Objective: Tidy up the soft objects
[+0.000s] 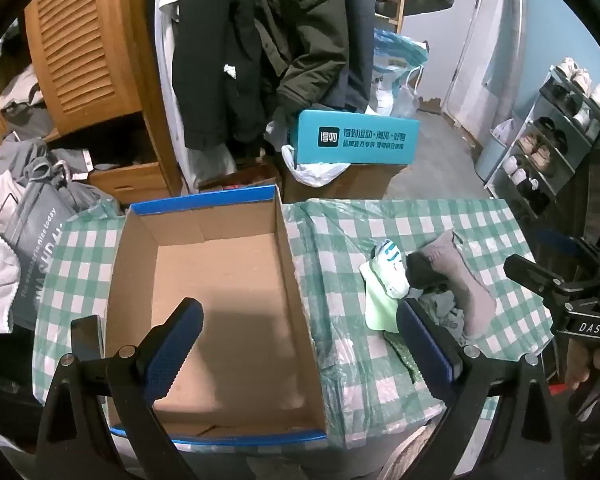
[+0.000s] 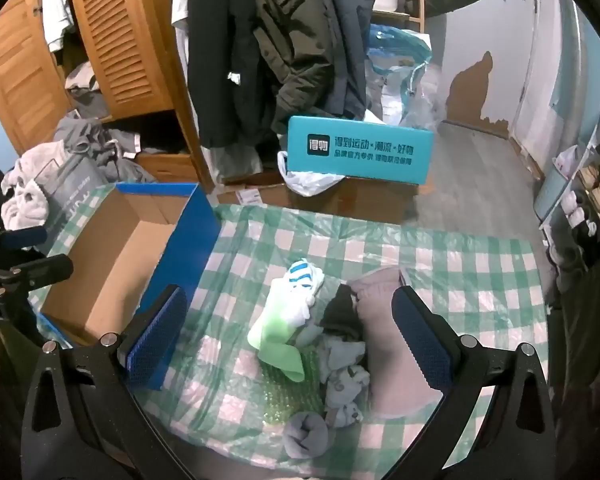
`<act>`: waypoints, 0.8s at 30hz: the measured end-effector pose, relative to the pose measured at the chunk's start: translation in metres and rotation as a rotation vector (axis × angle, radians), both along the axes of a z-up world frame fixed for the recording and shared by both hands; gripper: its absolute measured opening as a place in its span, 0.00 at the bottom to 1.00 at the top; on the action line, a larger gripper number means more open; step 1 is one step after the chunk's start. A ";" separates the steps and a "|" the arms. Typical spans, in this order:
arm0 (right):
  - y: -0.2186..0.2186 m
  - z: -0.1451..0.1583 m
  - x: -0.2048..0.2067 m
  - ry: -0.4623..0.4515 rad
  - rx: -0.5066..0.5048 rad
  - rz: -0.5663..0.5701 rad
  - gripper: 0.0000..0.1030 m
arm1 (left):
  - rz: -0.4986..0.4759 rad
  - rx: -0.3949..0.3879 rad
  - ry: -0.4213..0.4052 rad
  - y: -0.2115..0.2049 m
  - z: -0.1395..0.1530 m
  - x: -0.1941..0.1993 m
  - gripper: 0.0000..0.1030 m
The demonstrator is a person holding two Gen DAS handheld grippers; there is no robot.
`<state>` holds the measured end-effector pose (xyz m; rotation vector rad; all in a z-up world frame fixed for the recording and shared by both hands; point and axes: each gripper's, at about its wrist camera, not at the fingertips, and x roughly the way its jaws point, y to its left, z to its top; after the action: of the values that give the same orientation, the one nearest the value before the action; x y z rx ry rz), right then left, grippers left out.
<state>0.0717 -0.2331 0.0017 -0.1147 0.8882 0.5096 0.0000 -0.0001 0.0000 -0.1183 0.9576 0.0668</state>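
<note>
Left gripper (image 1: 300, 344), jaws spread wide and holding nothing, tilted down over the open cardboard box (image 1: 220, 280); its blue-padded fingers (image 1: 176, 344) straddle the box's right wall, the left finger above the bare box floor, the right one above the checked tablecloth (image 1: 340, 240). Right gripper (image 2: 292, 336), jaws likewise wide and empty, hangs over the pile of soft objects, which lies between its fingers in the right wrist view without visible contact. The pile comprises a white sock with blue stripes (image 2: 304, 280) at 12 o'clock, a pale green sock (image 2: 276, 340) at 9 o'clock, a black sock (image 2: 342, 312) at centre, a large pinkish-grey sock (image 2: 384, 356) at 3 o'clock, crumpled grey socks (image 2: 344, 364) and a rolled grey sock (image 2: 304, 436) at 6 o'clock. A piece of green bubble wrap (image 2: 288, 392) lies under the pile's near edge. The box, blue on its outer walls, stands at 9 o'clock of the pile, apart from it, with bare tablecloth between. Beyond the table at 12 o'clock: a teal printed box (image 2: 360, 152) on a brown carton, a white plastic bag (image 2: 308, 180), hanging dark coats (image 2: 280, 40). At 10 o'clock, a louvred wooden wardrobe (image 2: 116, 36) with heaped grey clothing (image 2: 96, 140); at 3 o'clock, a shoe rack (image 1: 548, 144).
</note>
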 end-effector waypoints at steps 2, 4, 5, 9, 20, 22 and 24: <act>0.000 0.000 0.000 0.000 0.006 0.000 0.98 | 0.004 0.005 -0.001 0.000 0.000 0.000 0.96; 0.000 0.000 0.000 0.000 0.004 0.000 0.98 | 0.007 0.010 -0.007 0.000 0.001 0.000 0.96; 0.000 0.000 0.000 0.000 0.003 0.001 0.98 | 0.010 0.012 -0.010 0.000 0.001 0.000 0.96; 0.001 0.000 -0.001 -0.001 -0.003 0.001 0.98 | 0.012 0.009 -0.019 0.005 0.009 0.001 0.96; 0.002 -0.001 0.000 -0.001 -0.009 0.000 0.98 | -0.022 0.019 -0.036 -0.004 0.008 0.000 0.96; 0.002 -0.002 0.000 0.000 -0.010 0.001 0.98 | -0.019 0.018 -0.036 -0.005 0.008 0.001 0.96; 0.002 -0.002 0.000 0.001 -0.011 0.002 0.98 | -0.019 0.013 -0.036 -0.005 0.009 0.001 0.96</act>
<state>0.0715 -0.2308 0.0000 -0.1252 0.8921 0.5068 0.0015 -0.0046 0.0088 -0.0976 0.9219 0.0531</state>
